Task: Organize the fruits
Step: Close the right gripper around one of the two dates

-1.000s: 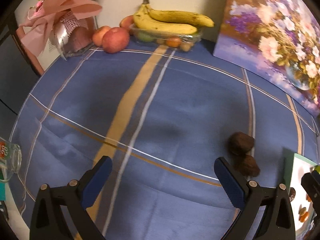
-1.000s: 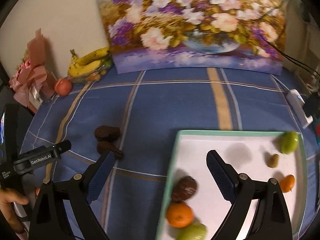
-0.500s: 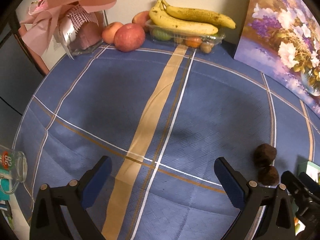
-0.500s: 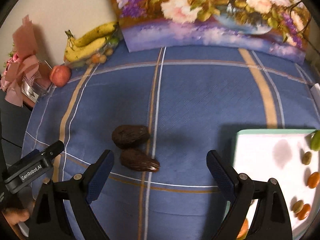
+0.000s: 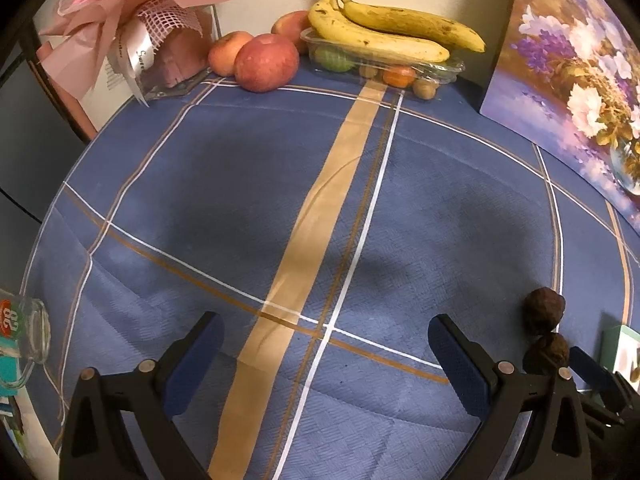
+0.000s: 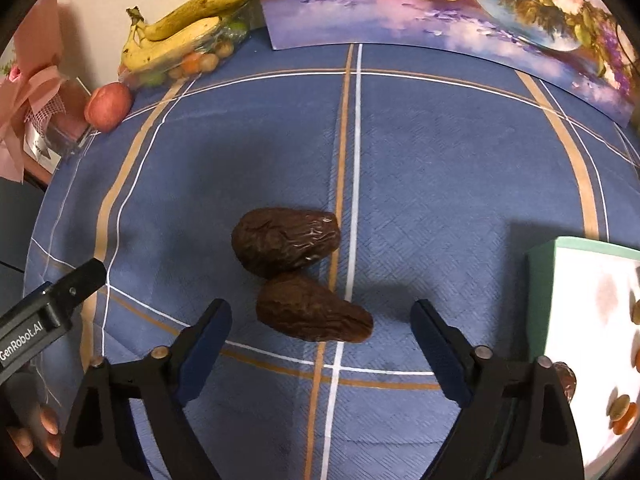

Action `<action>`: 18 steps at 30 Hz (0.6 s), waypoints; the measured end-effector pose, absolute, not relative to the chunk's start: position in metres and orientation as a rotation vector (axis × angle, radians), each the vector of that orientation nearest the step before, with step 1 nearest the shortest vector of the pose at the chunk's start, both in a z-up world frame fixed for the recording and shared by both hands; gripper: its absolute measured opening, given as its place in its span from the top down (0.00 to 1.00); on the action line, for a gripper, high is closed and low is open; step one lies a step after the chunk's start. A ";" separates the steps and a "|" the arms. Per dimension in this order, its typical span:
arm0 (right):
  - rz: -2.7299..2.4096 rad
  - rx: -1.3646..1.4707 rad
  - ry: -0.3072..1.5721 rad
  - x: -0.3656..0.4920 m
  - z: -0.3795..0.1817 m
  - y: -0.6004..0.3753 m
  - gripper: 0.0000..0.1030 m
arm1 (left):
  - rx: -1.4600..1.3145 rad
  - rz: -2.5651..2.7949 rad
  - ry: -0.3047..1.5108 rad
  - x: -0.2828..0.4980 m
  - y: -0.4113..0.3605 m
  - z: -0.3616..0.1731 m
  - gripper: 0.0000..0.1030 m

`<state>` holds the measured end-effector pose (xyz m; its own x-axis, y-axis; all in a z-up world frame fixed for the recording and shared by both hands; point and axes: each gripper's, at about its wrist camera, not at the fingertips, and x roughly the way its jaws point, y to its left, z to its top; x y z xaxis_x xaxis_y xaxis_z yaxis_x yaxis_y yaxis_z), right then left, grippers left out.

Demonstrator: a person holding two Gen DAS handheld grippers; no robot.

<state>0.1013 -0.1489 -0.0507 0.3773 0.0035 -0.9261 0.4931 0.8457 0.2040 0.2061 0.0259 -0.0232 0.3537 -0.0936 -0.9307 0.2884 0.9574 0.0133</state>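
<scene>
Swung away from the tray [image 6: 542, 280], the right claw [image 6: 321, 318] has been brought over the two wrinkled brown fruits on the blue checked cloth [image 6: 440, 168] of the bench; a second ago the tray filled the lower half of the right wrist view, and now only its green rim and a strip of white floor are seen at 3 o'clock. The nearer brown fruit [image 6: 314, 314] now lies between the spread fingers, close to the tips, slightly toward the left finger. The farther brown fruit [image 6: 285, 240] lies just behind it at 12 o'clock, and the two appear to be touching. Nothing is pinched by the right claw.

The left claw [image 5: 323, 346] has been carried leftward and forward over bare cloth, so that the bananas [image 5: 384, 36], the apples [image 5: 266, 62] and the clear punnet [image 5: 384, 70] at 12 o'clock are seen larger than before. It is spread wide and holds nothing. In its view the brown pair is found at 4 o'clock, beside the right finger.

From this shift it is judged that sorting into the tray is under way, with several small fruits already laid there, and that the nearer brown fruit is the next to be taken. A short advance and a closing of the fingers would be called for. Because the pair is touching, the farther fruit may be nudged or dragged along; the wrinkled skin is likely soft, so a gentle pinch would be advisable.
</scene>
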 end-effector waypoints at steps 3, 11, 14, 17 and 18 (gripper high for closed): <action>-0.314 0.487 1.151 0.103 -0.050 -0.146 0.34 | 0.186 -0.258 1.183 0.205 0.024 -0.022 0.00; -0.289 0.482 1.119 0.097 -0.044 -0.146 0.43 | 0.148 -0.278 1.200 0.202 0.020 -0.025 0.00; -0.296 0.469 1.098 0.088 -0.036 -0.152 0.43 | 0.118 -0.313 1.209 0.199 0.013 -0.026 0.01; -0.313 0.454 1.085 0.079 -0.027 -0.164 0.43 | 0.080 -0.354 1.213 0.196 0.002 -0.025 0.02; -0.327 0.445 1.081 0.077 -0.024 -0.171 0.43 | 0.068 -0.377 1.213 0.194 -0.003 -0.024 0.04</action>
